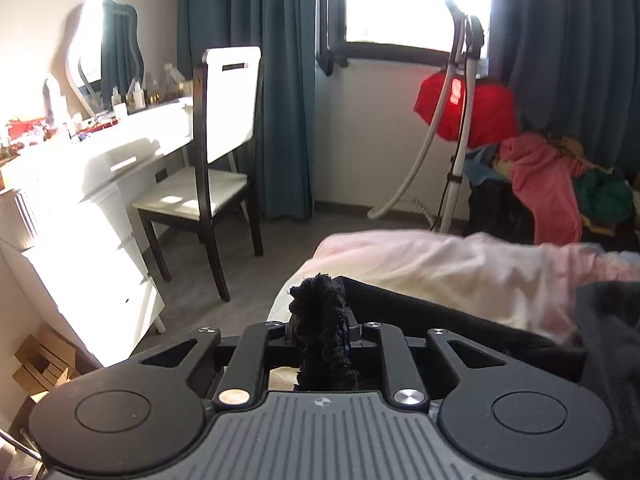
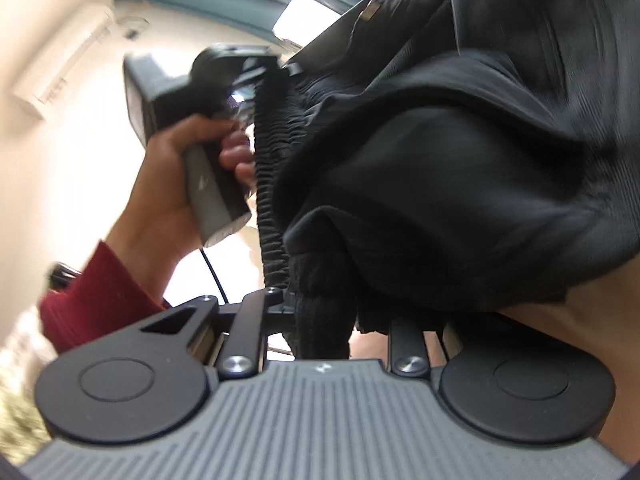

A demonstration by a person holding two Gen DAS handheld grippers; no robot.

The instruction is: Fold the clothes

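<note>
My left gripper (image 1: 320, 320) is shut on the bunched elastic waistband of a black garment (image 1: 320, 312), whose edge stretches right across the view over a bed (image 1: 440, 272) with pale pink bedding. My right gripper (image 2: 320, 304) is shut on another part of the same black garment (image 2: 440, 184), held up in the air; the ribbed waistband (image 2: 272, 184) runs from it up to the left gripper (image 2: 264, 76), held in a hand with a red sleeve. The dark cloth hangs bunched to the right.
A white-and-dark chair (image 1: 224, 168) and a white dressing table (image 1: 100, 168) with a mirror stand at left. A garment steamer pole (image 1: 460, 128) and a pile of coloured clothes (image 1: 560, 176) stand at the right, by teal curtains and a bright window.
</note>
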